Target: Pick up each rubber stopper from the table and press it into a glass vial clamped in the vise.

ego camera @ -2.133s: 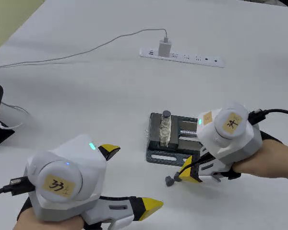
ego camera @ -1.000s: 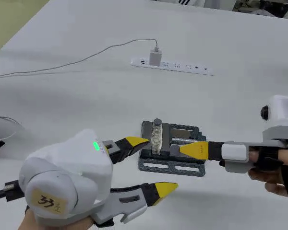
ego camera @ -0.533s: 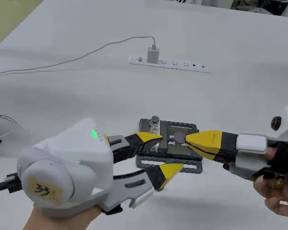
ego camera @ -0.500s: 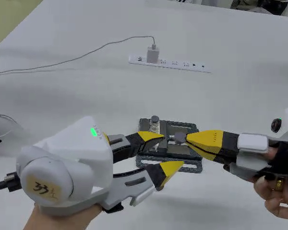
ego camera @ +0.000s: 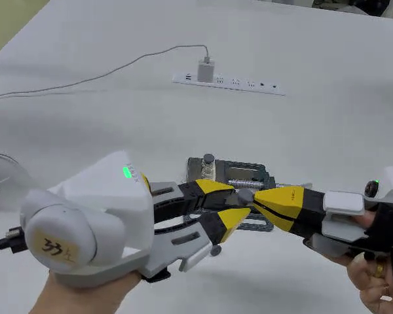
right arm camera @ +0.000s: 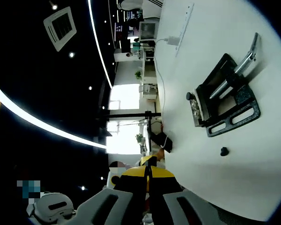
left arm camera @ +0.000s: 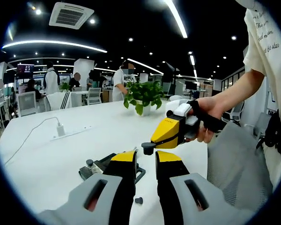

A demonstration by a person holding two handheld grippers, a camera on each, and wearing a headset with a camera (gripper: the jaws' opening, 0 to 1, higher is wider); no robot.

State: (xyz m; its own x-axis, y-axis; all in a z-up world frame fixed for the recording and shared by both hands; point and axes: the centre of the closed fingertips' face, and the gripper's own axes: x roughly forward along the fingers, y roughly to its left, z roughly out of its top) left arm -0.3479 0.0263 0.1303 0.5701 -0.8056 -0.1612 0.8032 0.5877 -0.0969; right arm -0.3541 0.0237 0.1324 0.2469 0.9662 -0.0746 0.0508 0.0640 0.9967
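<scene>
My right gripper [ego camera: 252, 196] comes in from the right, shut on a dark grey rubber stopper [ego camera: 245, 195] held in the air above the vise. My left gripper [ego camera: 224, 201] reaches from the lower left, its jaws open a little, tips right next to that stopper. In the left gripper view the stopper [left arm camera: 146, 147] hangs just beyond my left gripper [left arm camera: 145, 159]. The black vise [ego camera: 249, 173] clamps a glass vial [ego camera: 208, 169] with a stopper in its mouth. A loose stopper [ego camera: 215, 250] lies on the table near the vise. The right gripper view shows the vise [right arm camera: 229, 105], vial [right arm camera: 195, 107] and loose stopper [right arm camera: 223, 151].
A white power strip [ego camera: 229, 83] with a plugged charger lies at the back, its cable [ego camera: 85, 80] running off to the left. The white table [ego camera: 118, 124] spreads wide around the vise. Several people and a potted plant [left arm camera: 143, 96] stand in the room behind.
My right gripper rose from the table with a stopper and moved left over the vise. My left gripper reached in and its jaws narrowed, so both sets of tips now meet.
</scene>
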